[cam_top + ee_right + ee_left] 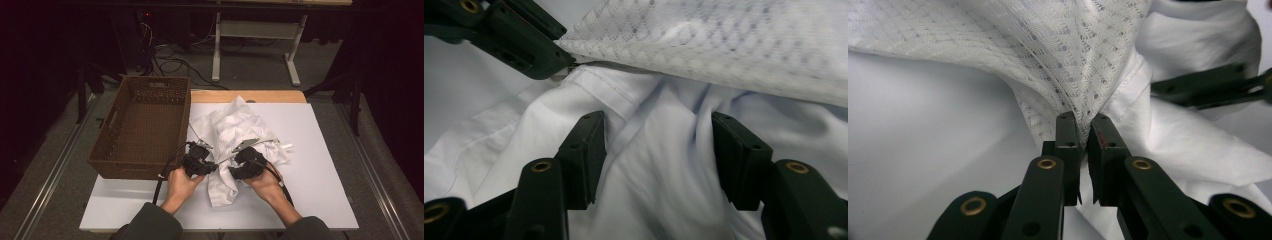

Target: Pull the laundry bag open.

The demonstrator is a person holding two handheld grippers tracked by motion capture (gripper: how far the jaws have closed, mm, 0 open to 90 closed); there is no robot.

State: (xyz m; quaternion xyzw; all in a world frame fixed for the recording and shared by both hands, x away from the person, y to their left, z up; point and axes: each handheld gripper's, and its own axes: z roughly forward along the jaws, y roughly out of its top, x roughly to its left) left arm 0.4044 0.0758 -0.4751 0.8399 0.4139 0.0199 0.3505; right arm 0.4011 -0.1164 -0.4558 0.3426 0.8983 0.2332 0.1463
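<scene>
Two grippers: left gripper [1083, 125] pinching one white garment [235, 135]; right gripper [656, 145] wide; one basket [145, 165].

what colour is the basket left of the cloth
Dark brown woven wicker basket, clearest in the high view.

Left gripper [1083, 132] fingers pinched nearly together; right gripper [659, 145] fingers spread wide.

Your table and what is lying on it

You are working at a white table [320, 165] with a wooden strip showing along its far edge; a brown wicker basket [145, 125] is sitting at its far left corner, overhanging the left edge, and a crumpled white garment [235, 135] is lying mid-surface, just beside the basket.
</scene>
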